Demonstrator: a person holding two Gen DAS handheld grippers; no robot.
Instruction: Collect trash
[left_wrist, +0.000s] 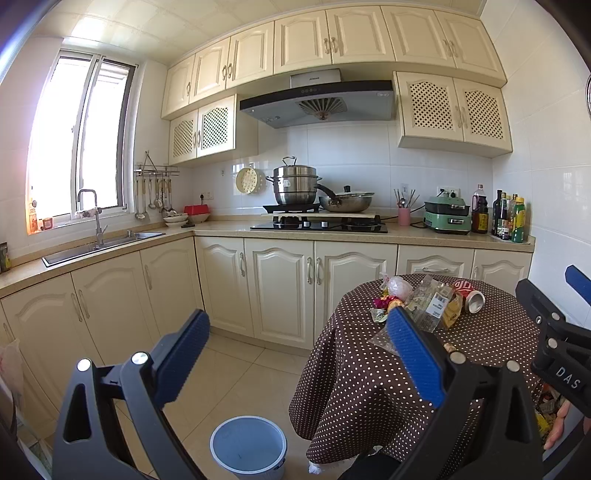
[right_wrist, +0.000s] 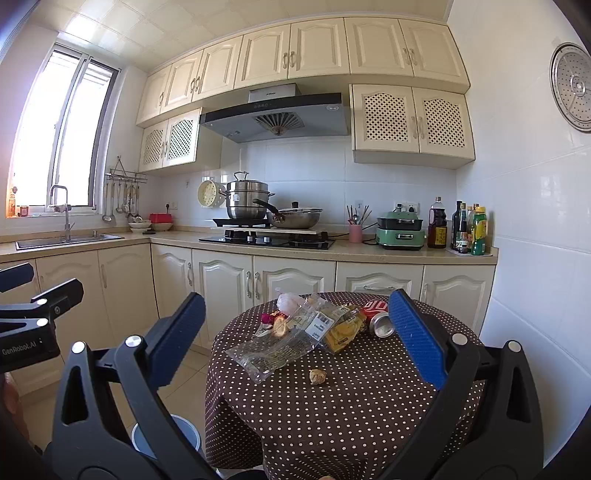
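Observation:
Trash lies on a round table with a brown polka-dot cloth (right_wrist: 332, 406): a clear plastic wrapper (right_wrist: 273, 350), a yellow snack bag (right_wrist: 341, 330), a red can (right_wrist: 378, 319) on its side, a pink bag (right_wrist: 290, 302), a crumpled brown scrap (right_wrist: 317, 376). The pile also shows in the left wrist view (left_wrist: 428, 301). A blue-rimmed bin (left_wrist: 248, 448) stands on the floor left of the table. My left gripper (left_wrist: 299, 350) is open and empty, above the floor and table edge. My right gripper (right_wrist: 295, 339) is open and empty, in front of the pile.
Cream kitchen cabinets (left_wrist: 280, 288) run behind the table, with a gas hob (left_wrist: 319, 223), pots, a sink (left_wrist: 103, 245) at left and bottles (left_wrist: 509, 218) at right. The white tiled wall (right_wrist: 535, 277) is close on the table's right. Tiled floor (left_wrist: 236, 373) lies left of the table.

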